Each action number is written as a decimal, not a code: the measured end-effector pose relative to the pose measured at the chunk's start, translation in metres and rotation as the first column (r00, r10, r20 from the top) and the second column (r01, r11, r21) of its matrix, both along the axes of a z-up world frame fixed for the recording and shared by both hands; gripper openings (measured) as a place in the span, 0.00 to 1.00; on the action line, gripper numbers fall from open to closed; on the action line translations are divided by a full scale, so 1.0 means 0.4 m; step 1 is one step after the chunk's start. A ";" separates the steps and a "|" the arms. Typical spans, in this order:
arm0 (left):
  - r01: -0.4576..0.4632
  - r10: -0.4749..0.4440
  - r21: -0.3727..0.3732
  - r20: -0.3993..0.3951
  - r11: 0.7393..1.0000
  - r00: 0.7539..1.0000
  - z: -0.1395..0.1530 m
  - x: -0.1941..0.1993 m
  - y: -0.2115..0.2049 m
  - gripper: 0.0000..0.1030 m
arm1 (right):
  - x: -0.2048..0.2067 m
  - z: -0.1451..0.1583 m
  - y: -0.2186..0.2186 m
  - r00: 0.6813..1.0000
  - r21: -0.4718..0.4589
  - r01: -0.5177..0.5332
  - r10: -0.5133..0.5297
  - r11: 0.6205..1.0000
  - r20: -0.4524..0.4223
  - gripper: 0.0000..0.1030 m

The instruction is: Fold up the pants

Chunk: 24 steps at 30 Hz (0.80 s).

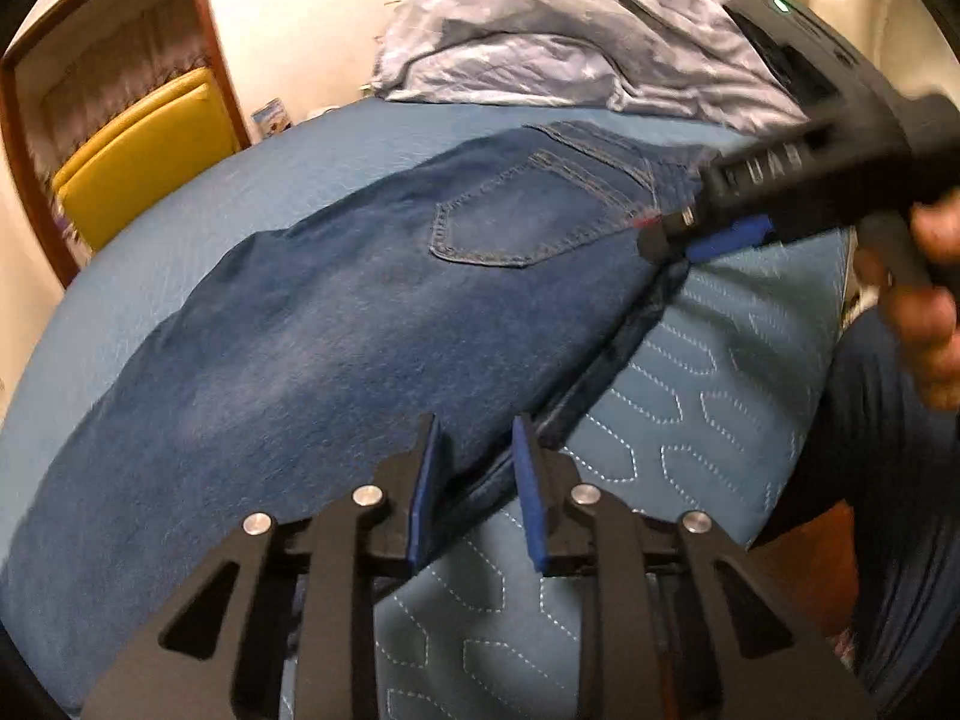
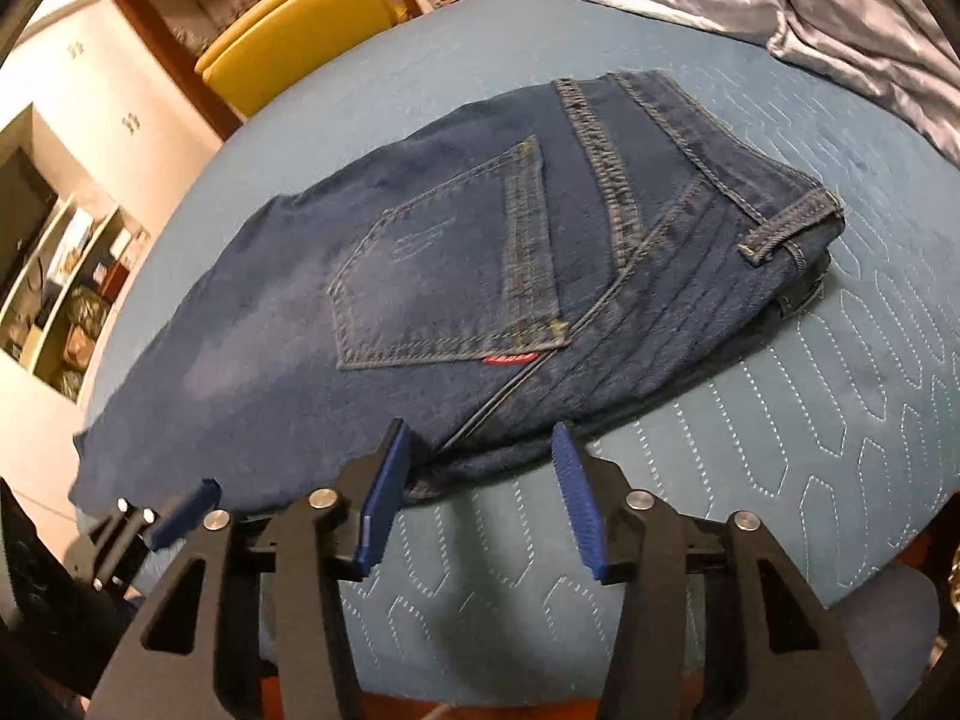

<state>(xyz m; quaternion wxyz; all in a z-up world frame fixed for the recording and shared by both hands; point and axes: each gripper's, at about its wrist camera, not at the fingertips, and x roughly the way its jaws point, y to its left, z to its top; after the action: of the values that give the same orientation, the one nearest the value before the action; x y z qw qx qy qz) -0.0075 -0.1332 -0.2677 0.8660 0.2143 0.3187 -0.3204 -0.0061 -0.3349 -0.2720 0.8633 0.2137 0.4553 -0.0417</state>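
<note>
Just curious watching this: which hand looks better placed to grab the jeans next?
Probably the left gripper: its narrow jaws already straddle the jeans' near edge. The right gripper stands wider at the seat edge.

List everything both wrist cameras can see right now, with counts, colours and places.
jeans: one, dark blue, folded lengthwise on the bed, back pocket up
bedcover: one, teal, quilted, under the jeans
bedding: one heap, pale blue-grey, far end of the bed
chair: one, yellow, beyond the bed
shelves: one unit, white, cluttered, by the wall
left gripper: black, blue pads, open at the jeans' near edge
right gripper: same, open, nearer the waistband
hand: one, holding the right gripper
</note>
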 end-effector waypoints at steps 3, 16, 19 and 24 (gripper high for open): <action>0.012 -0.013 0.033 0.024 0.999 1.000 -0.007 -0.003 -0.010 0.09 | 0.000 -0.015 -0.038 0.999 0.095 0.035 -0.035 0.995 0.003 0.43; 0.043 -0.046 0.051 0.072 0.998 0.996 -0.018 -0.019 0.007 0.33 | -0.004 -0.021 -0.073 0.995 0.123 0.093 -0.090 0.988 -0.033 0.44; 0.035 -0.038 0.044 0.064 0.998 0.997 -0.017 -0.010 0.008 0.31 | 0.011 -0.018 -0.068 0.996 0.110 0.090 -0.088 0.990 -0.029 0.45; 0.030 -0.030 0.000 0.057 1.000 0.998 0.006 0.003 0.003 0.31 | 0.028 -0.011 -0.055 0.996 0.041 0.078 -0.077 0.996 -0.035 0.33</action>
<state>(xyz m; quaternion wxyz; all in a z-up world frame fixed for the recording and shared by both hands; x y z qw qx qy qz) -0.0063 -0.1318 -0.2652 0.8698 0.2278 0.2908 -0.3270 0.0053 -0.3570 -0.2765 0.8486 0.2486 0.4618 -0.0692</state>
